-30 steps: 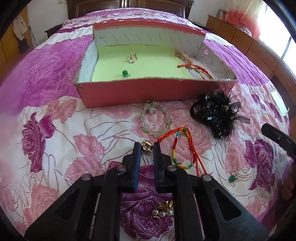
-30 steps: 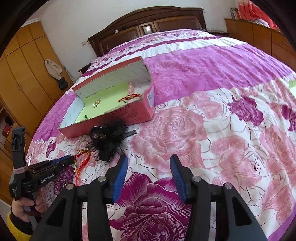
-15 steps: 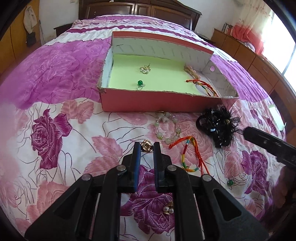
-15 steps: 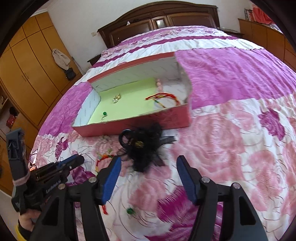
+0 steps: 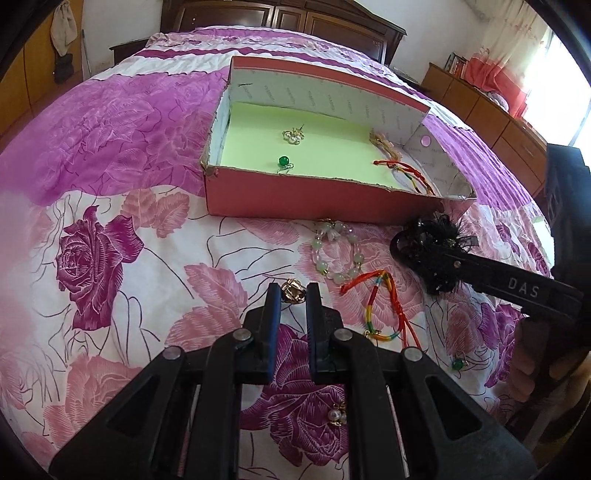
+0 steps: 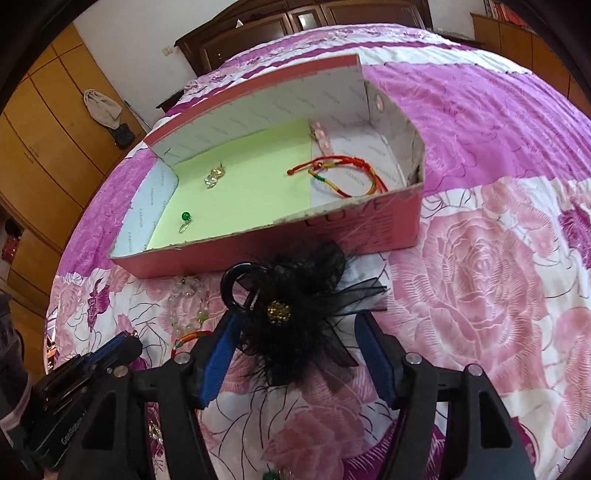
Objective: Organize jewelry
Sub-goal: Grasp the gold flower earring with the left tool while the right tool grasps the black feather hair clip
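Black feathered hair clip [image 6: 303, 328] lies between the wide-apart right tongs [image 6: 295, 354]; left tongs [image 5: 290, 295] nearly together.

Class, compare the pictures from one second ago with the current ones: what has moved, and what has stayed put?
The right gripper has travelled toward the pink box and now straddles the black feather hair clip, jaws open, not yet closed. The left gripper stays shut on the gold ring, now lifted nearer the box. The bead bracelet and cord bracelet lie unmoved.

Dark wooden headboard [image 5: 280, 18], orange wardrobe [image 6: 44, 129] (sunlit window [image 5: 569, 70]).
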A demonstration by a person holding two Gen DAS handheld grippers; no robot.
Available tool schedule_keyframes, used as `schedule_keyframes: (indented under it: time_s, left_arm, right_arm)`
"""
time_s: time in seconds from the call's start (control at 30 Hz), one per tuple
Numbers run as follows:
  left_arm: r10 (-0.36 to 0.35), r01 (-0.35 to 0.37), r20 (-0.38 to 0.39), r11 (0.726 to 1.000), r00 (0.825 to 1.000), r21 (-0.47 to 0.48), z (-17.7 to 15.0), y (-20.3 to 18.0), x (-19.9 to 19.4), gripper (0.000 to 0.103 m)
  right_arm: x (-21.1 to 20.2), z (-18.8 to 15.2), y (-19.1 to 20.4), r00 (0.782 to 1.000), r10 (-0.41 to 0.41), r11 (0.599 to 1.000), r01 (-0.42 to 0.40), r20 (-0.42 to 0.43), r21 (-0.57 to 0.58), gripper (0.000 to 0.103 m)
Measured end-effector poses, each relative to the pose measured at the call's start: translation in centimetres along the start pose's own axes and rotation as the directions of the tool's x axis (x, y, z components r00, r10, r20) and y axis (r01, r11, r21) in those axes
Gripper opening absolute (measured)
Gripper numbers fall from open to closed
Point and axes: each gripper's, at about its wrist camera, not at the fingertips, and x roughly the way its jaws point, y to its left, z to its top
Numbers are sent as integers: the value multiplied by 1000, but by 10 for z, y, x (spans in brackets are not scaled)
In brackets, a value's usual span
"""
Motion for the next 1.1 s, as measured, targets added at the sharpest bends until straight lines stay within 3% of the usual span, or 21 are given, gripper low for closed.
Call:
schedule_keyframes:
  time_s: [0.1,0.2,0.37,0.73,1.1]
  left_arm:
    - [4,-4,2,1000,1000,1,0,0,-1,5]
    - [10,-10,11,1000,1000,8,-1,-2,-4,5]
    - [18,-19,31,999,999,30,-1,-8,-14,5]
    - [14,-19,74,998,997,61,0,-24,-34,5]
    - [12,-27,158,995,987,94,10,-43,-63,5]
  right_arm:
    - [1,0,1,999,39,999,-39,1,-13,57]
    - [3,-2,2,999,44,999,-45,-23,-23,28]
    - [-8,-8,-3,998,67,997,-67,5,-26,18]
    - [-49,-28,-2,991,116,991,-112,66,-74,17]
    - [-97,-33,10,970,145,981,-116,194,-155,17]
